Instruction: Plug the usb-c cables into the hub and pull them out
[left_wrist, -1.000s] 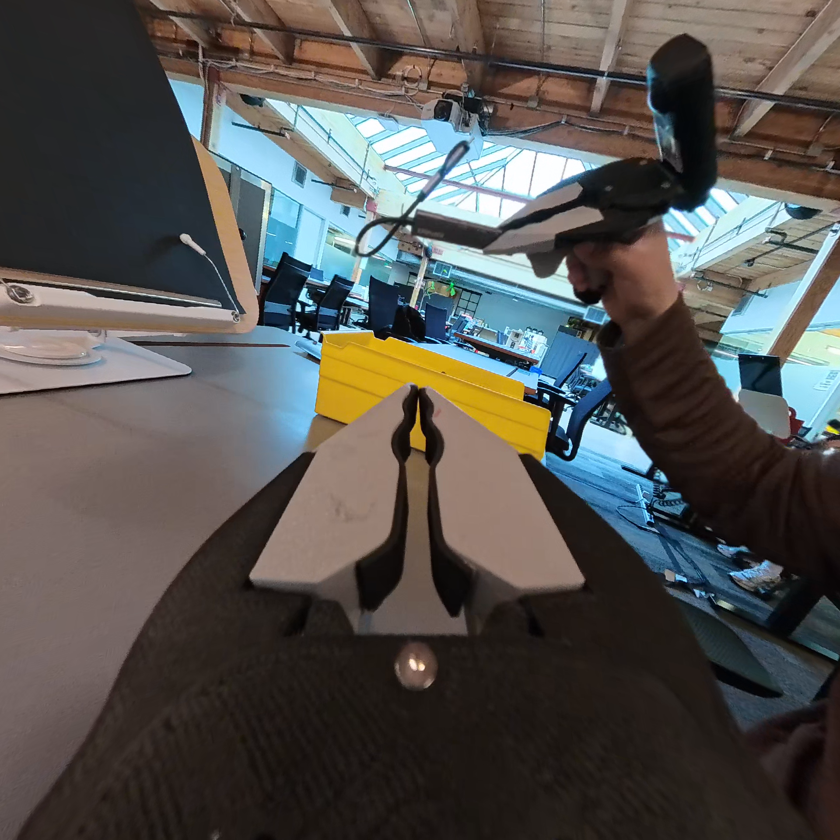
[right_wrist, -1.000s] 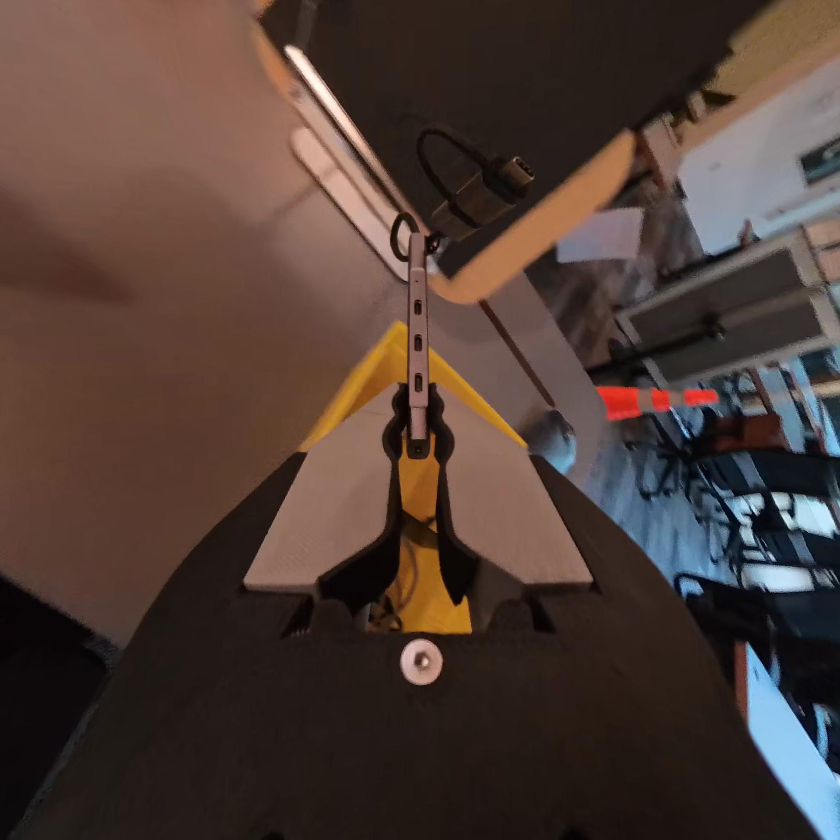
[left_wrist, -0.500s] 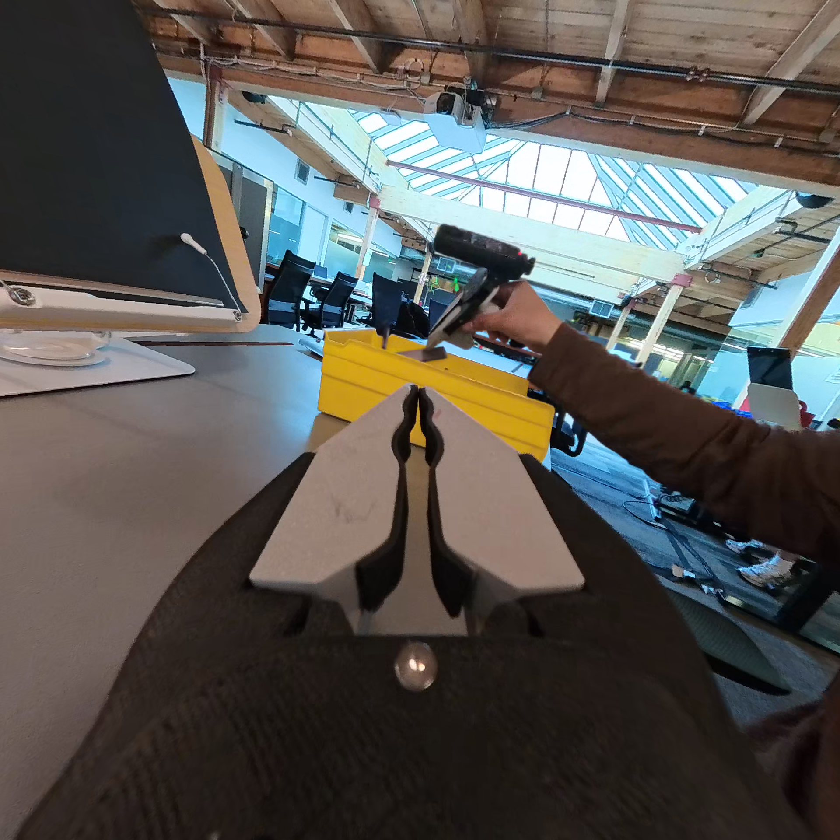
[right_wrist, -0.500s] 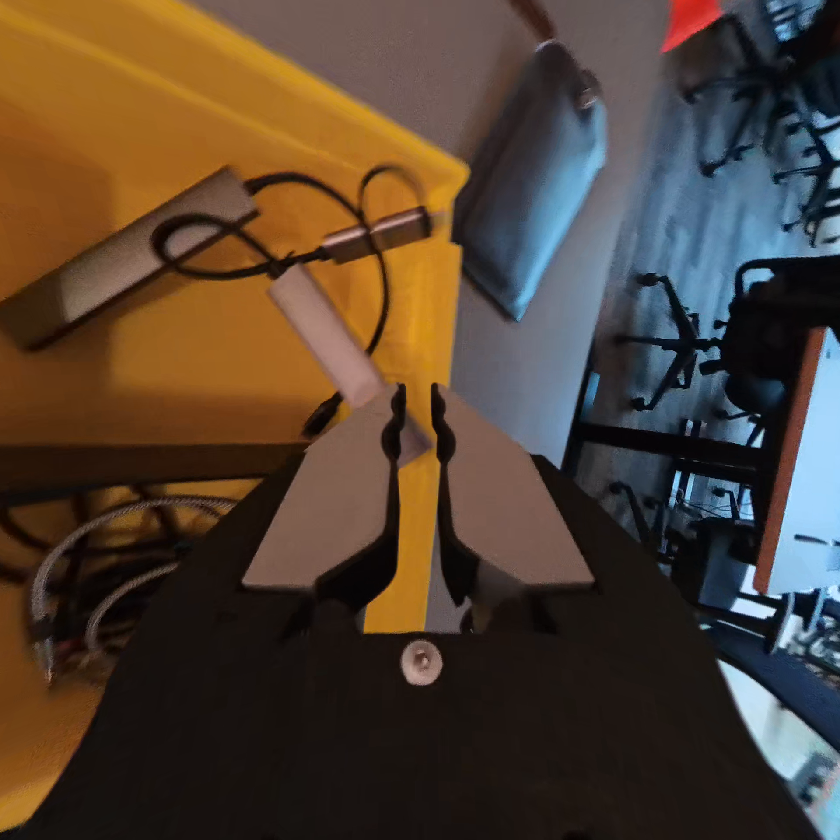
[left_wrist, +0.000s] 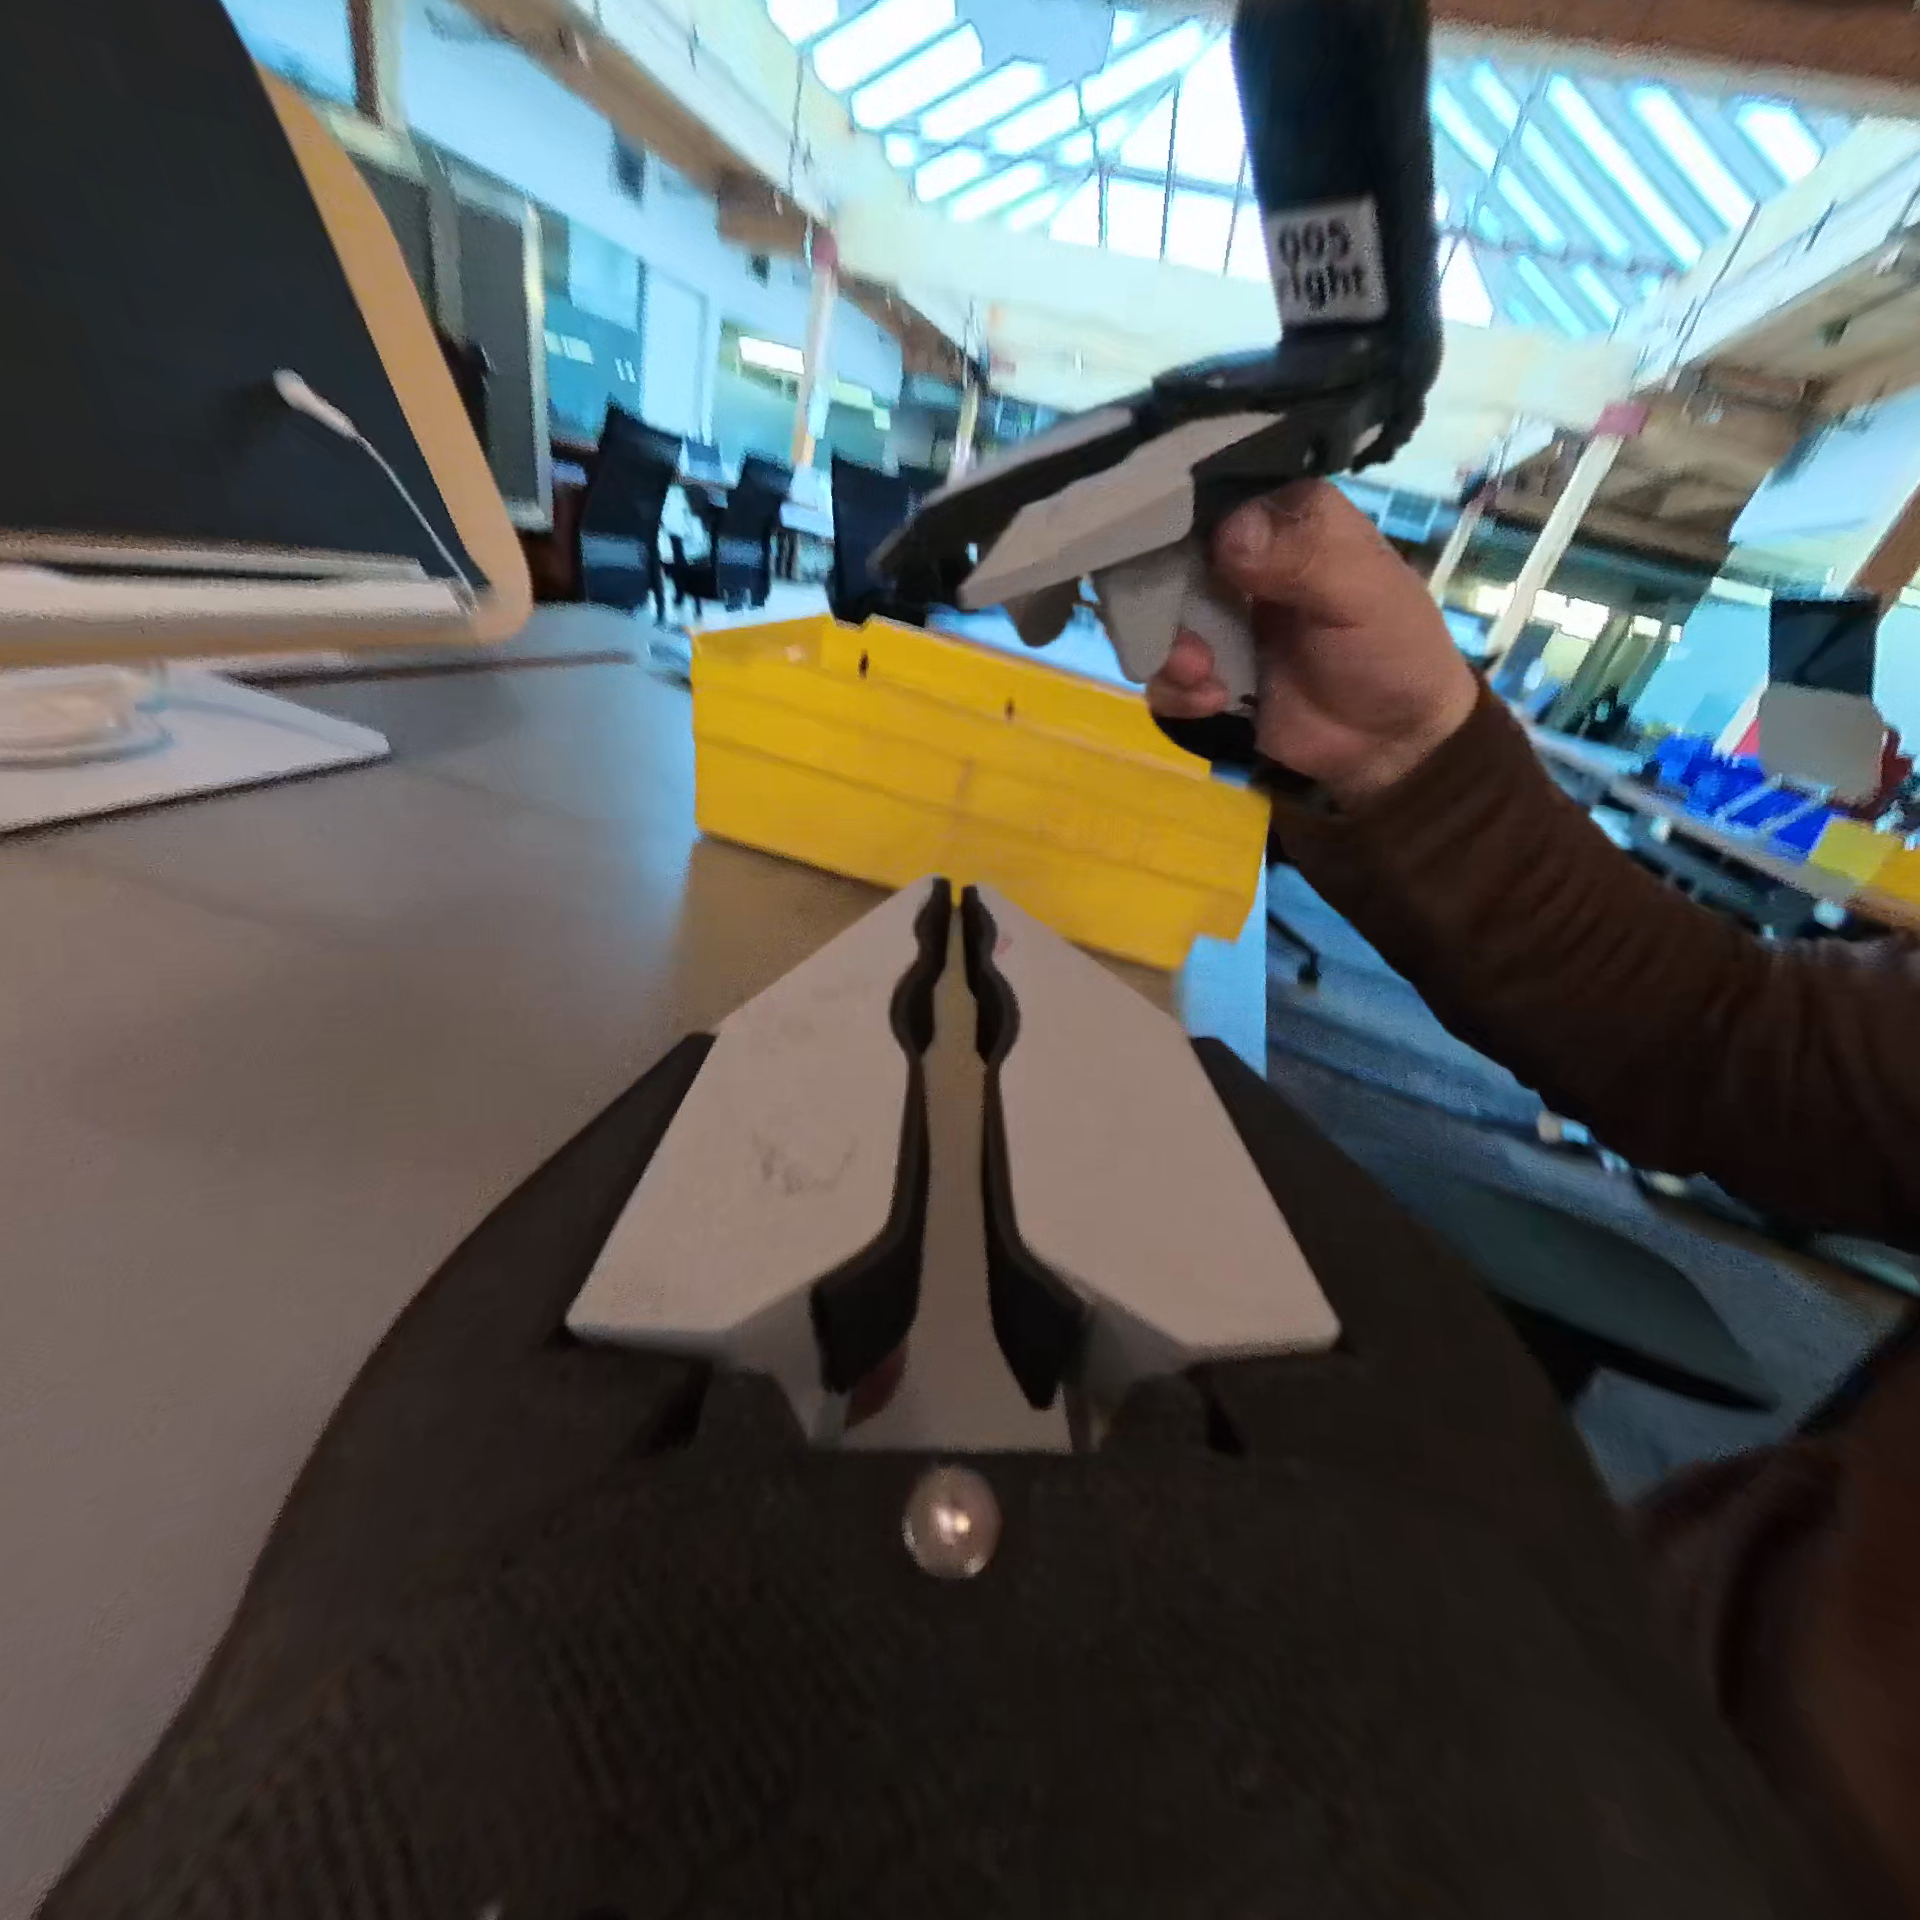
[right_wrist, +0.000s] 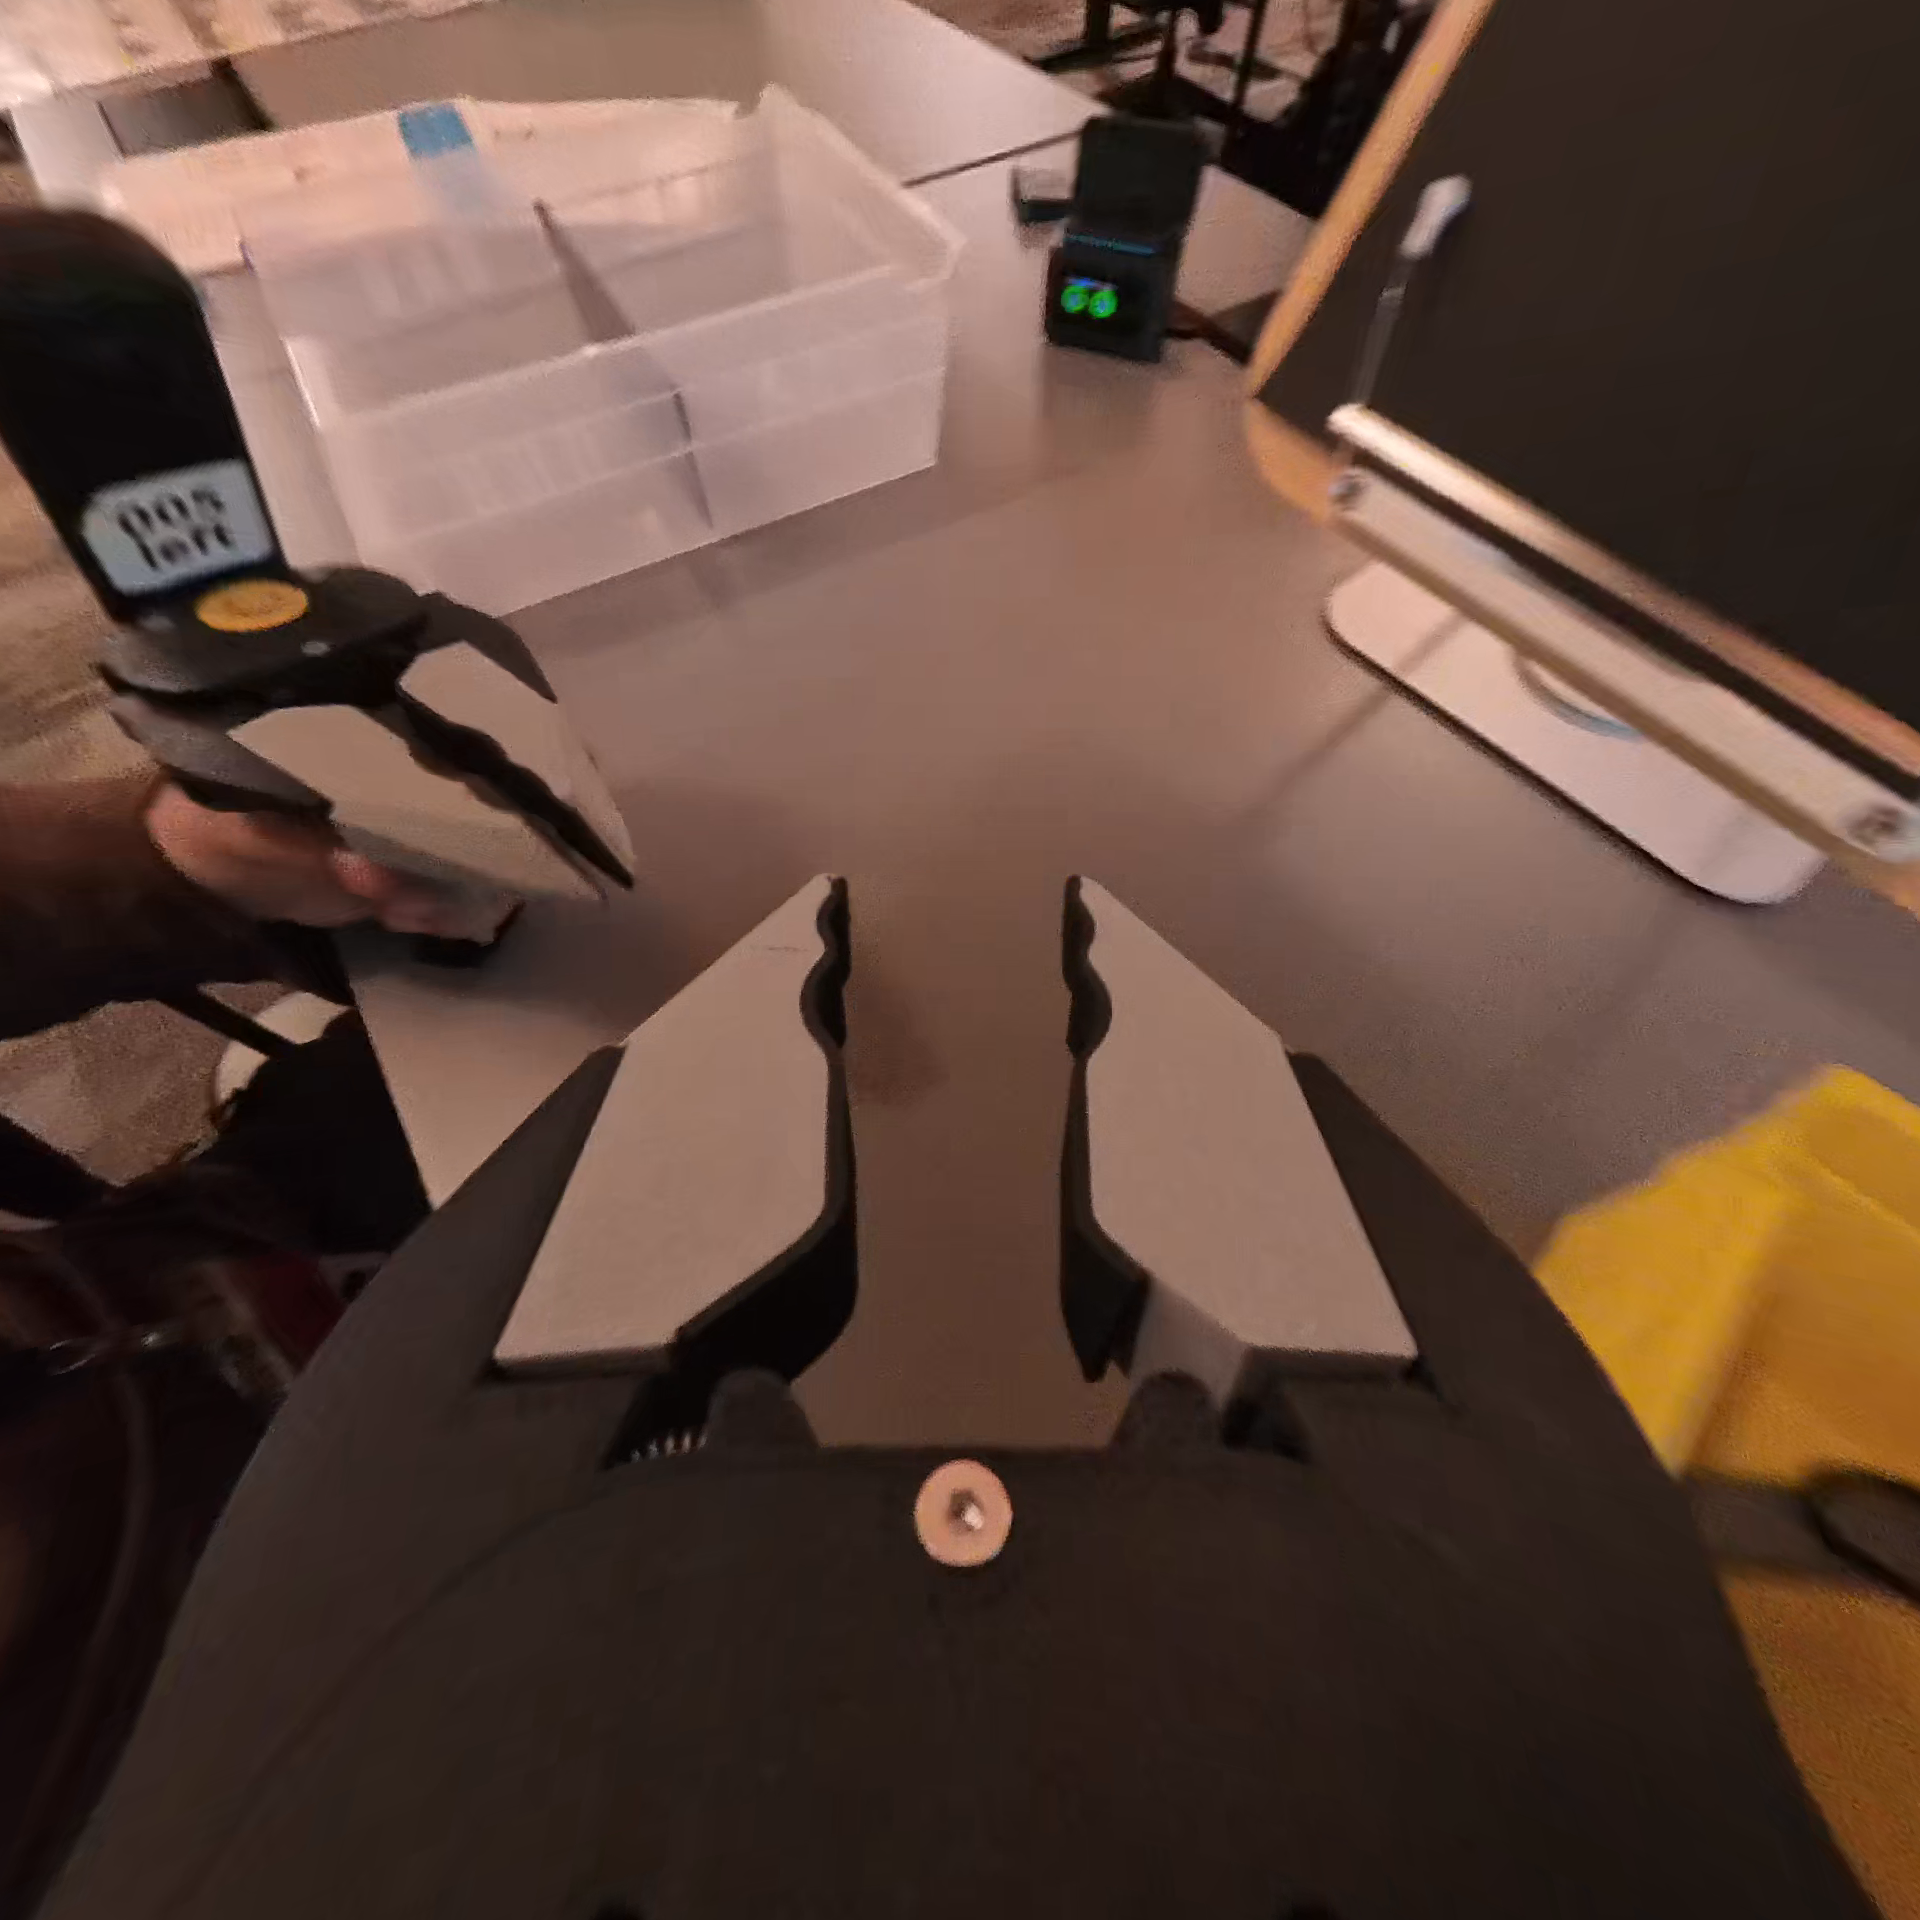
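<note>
Grey tabletop (right_wrist: 1039, 644), matte. Yellow bin (left_wrist: 966, 790) sits at its far right edge, by the corner. A white stand base (right_wrist: 1538, 748) rests toward the back, carrying a dark, wood-edged panel (right_wrist: 1662, 260). A clear divided container (right_wrist: 623, 343) and a small black device (right_wrist: 1112, 270) stand farther off.

1. The left gripper (left_wrist: 949, 902) fills the foreground over a grey table (left_wrist: 312, 987); its jaws stand nearly together with a thin slit between, holding nothing.
2. A yellow bin (left_wrist: 966, 790) sits on the table just past the fingertips, at the table's right edge.
3. The right gripper (left_wrist: 868, 592), held in a hand (left_wrist: 1320, 665) with a brown sleeve (left_wrist: 1610, 977), hangs over the bin's far rim; its tips are blurred.
4. A dark tilted board (left_wrist: 156, 270) on a white stand (left_wrist: 156, 748) sits at left.
</note>
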